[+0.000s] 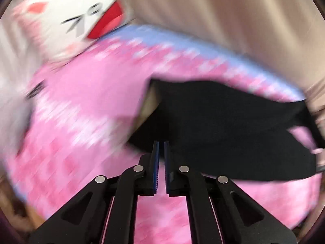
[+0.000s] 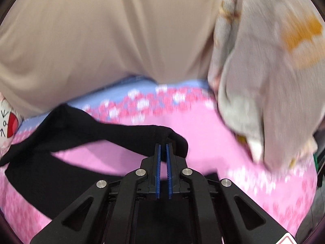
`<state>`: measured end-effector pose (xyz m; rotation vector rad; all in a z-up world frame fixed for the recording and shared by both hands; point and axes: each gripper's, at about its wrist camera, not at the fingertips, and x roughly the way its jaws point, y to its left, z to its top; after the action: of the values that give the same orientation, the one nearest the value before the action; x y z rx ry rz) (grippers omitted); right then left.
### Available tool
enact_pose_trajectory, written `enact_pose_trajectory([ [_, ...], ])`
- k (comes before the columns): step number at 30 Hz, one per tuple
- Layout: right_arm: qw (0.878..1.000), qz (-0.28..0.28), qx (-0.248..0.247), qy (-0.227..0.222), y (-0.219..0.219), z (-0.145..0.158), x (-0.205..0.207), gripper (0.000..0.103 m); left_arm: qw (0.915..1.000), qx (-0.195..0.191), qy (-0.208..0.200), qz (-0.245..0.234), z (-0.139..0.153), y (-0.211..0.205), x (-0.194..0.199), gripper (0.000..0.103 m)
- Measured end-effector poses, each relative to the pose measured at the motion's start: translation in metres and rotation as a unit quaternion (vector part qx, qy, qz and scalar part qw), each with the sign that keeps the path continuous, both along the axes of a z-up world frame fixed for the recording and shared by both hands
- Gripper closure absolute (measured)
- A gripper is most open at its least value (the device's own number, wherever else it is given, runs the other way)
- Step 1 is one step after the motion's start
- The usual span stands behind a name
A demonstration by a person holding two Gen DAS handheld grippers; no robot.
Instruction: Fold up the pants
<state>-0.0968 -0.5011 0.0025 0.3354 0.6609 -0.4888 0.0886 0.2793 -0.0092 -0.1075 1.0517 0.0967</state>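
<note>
The black pants [image 1: 223, 132] stretch across a pink flowered bed cover [image 1: 91, 101], blurred by motion. In the left wrist view my left gripper [image 1: 160, 142] has its blue pads nearly together, and the pants' near edge sits at their tips. A pale lining shows at the raised left end. In the right wrist view the pants [image 2: 81, 126] run as a raised band from the left to my right gripper [image 2: 163, 145]. Its pads are pinched on a bunched end of the fabric, and pink cover [image 2: 203, 138] shows beneath the band.
A white cat-face pillow [image 1: 81, 14] lies at the far left of the bed, with its edge [image 2: 6, 124] also in the right wrist view. A beige drape [image 2: 101, 40] hangs behind the bed. A grey cloth with orange print [image 2: 264, 81] hangs at the right.
</note>
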Motion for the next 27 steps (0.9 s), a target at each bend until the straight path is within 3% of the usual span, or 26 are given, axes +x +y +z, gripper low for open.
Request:
enact_pose_trajectory([
  [1, 1.000, -0.001, 0.003, 0.004, 0.003, -0.007, -0.002, 0.096, 0.9994, 0.025, 0.016, 0.015, -0.017, 0.003, -0.010, 0.099],
  [2, 1.000, -0.004, 0.007, 0.003, 0.002, -0.015, 0.000, 0.096, 0.9988, 0.027, 0.028, 0.028, -0.030, 0.007, -0.015, 0.099],
  [4, 1.000, -0.021, 0.017, -0.001, 0.002, -0.024, -0.008, 0.093, 0.9972, -0.001, 0.057, 0.049, -0.054, 0.015, -0.021, 0.099],
  [6, 0.998, -0.047, 0.038, -0.008, -0.005, -0.033, -0.014, 0.081, 0.9958, -0.042, 0.058, 0.056, -0.062, 0.015, -0.024, 0.099],
  [8, 0.996, -0.060, 0.060, -0.016, -0.006, -0.038, -0.019, 0.066, 0.9923, -0.110, 0.038, 0.043, -0.056, 0.007, -0.024, 0.095],
  [9, 0.995, -0.060, 0.069, -0.024, -0.004, -0.039, -0.024, 0.066, 0.9894, -0.137, 0.031, 0.037, -0.051, 0.002, -0.023, 0.084],
  [10, 0.995, -0.057, 0.078, -0.032, 0.002, -0.040, -0.029, 0.063, 0.9866, -0.158, 0.025, 0.034, -0.048, -0.001, -0.021, 0.060],
  [11, 0.994, -0.054, 0.084, -0.036, 0.004, -0.041, -0.032, 0.048, 0.9826, -0.182, 0.015, 0.036, -0.045, -0.005, -0.020, 0.045],
  [12, 0.993, -0.051, 0.094, -0.044, 0.010, -0.043, -0.037, 0.037, 0.9795, -0.197, 0.007, 0.044, -0.043, -0.007, -0.017, 0.023],
  [13, 0.992, -0.052, 0.100, -0.051, 0.014, -0.046, -0.039, 0.029, 0.9757, -0.212, -0.005, 0.054, -0.040, -0.011, -0.014, 0.019],
  [14, 0.991, -0.049, 0.107, -0.057, 0.017, -0.048, -0.039, 0.029, 0.9736, -0.221, -0.008, 0.056, -0.040, -0.015, -0.009, 0.019],
  [19, 0.989, -0.032, 0.137, -0.034, 0.026, -0.072, -0.018, 0.029, 0.9610, -0.266, 0.017, 0.073, -0.058, -0.029, 0.022, 0.019],
  [21, 0.988, -0.030, 0.149, -0.028, 0.026, -0.079, -0.009, 0.040, 0.9588, -0.270, 0.017, 0.086, -0.064, -0.030, 0.027, 0.020],
  [22, 0.988, -0.032, 0.152, -0.027, 0.027, -0.081, -0.003, 0.058, 0.9585, -0.269, 0.016, 0.092, -0.067, -0.030, 0.030, 0.026],
  [23, 0.988, -0.035, 0.149, -0.021, 0.027, -0.082, 0.002, 0.085, 0.9577, -0.269, 0.019, 0.101, -0.069, -0.028, 0.032, 0.032],
  [24, 0.988, -0.034, 0.152, -0.018, 0.027, -0.083, 0.004, 0.091, 0.9601, -0.257, 0.022, 0.107, -0.070, -0.027, 0.036, 0.051],
  [25, 0.987, -0.032, 0.156, -0.024, 0.026, -0.081, 0.006, 0.092, 0.9621, -0.249, 0.023, 0.107, -0.069, -0.025, 0.039, 0.077],
  [27, 0.990, -0.031, 0.133, -0.037, 0.030, -0.065, 0.006, 0.094, 0.9636, -0.249, 0.015, 0.095, -0.055, -0.020, 0.044, 0.093],
])
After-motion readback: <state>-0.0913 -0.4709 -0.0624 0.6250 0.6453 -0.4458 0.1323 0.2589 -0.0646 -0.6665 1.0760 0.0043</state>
